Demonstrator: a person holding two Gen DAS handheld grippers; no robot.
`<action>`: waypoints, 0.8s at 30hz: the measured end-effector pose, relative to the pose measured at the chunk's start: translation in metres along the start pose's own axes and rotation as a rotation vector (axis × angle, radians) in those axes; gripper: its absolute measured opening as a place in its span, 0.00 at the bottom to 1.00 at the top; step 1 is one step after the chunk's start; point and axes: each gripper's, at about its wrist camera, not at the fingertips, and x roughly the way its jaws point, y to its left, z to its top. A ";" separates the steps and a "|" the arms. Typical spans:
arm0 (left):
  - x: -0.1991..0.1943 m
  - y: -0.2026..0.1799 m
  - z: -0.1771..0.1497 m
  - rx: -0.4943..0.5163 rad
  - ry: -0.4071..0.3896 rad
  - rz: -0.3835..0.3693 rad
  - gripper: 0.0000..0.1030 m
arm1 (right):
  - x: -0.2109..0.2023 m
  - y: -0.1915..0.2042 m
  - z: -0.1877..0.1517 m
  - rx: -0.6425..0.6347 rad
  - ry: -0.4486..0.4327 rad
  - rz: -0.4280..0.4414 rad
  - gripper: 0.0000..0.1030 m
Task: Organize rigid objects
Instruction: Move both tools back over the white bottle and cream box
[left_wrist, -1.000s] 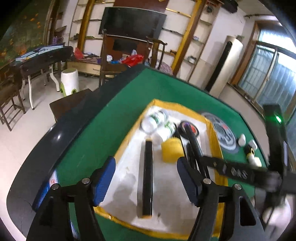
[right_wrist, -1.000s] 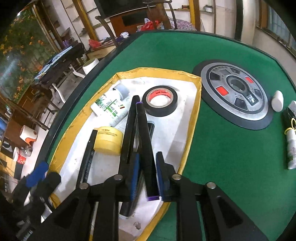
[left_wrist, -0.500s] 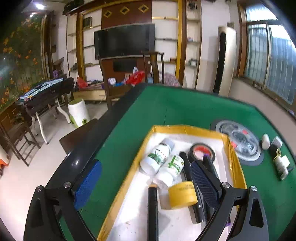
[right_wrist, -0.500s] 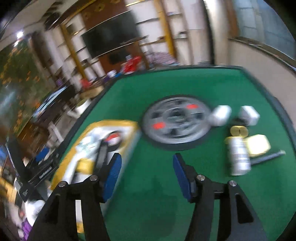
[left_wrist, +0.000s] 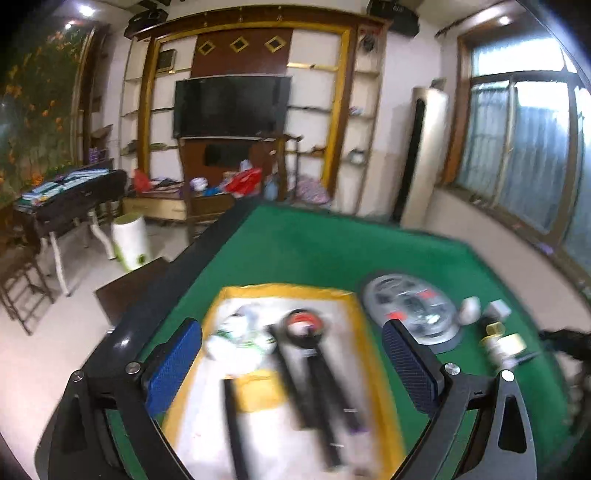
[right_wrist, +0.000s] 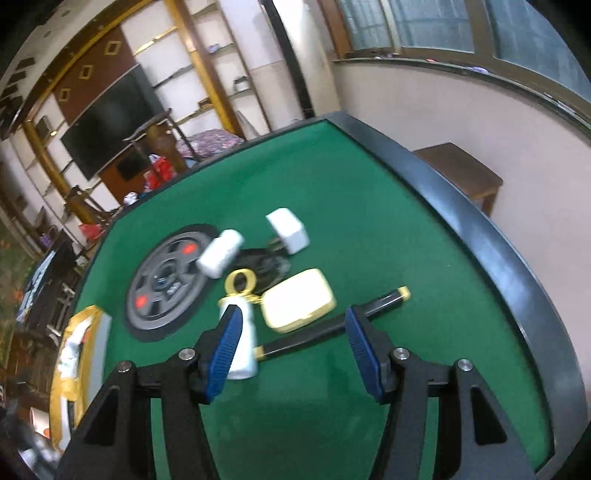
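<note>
black gripper (right_wrist: 293, 341), blue ribbed pads (right_wrist: 223, 345), silver screws

Tray (left_wrist: 360, 314) contents motion-blurred; white bottle (right_wrist: 242, 354) partly behind blue fingers (right_wrist: 225, 349).

No text, brand or number can be read. The white bottles (left_wrist: 240, 338) in the lower middle of the left wrist view carry green label patches, but motion blur smears any lettering beyond reading.
</note>
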 end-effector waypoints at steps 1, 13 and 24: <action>-0.007 -0.010 0.000 -0.003 0.002 -0.029 0.97 | 0.006 -0.004 0.001 0.007 0.011 0.011 0.55; 0.019 -0.104 -0.036 0.035 0.208 -0.149 0.97 | 0.048 0.036 -0.011 -0.052 0.121 0.247 0.55; 0.038 -0.135 -0.046 0.109 0.258 -0.148 0.97 | 0.051 0.088 -0.020 -0.187 0.245 0.529 0.57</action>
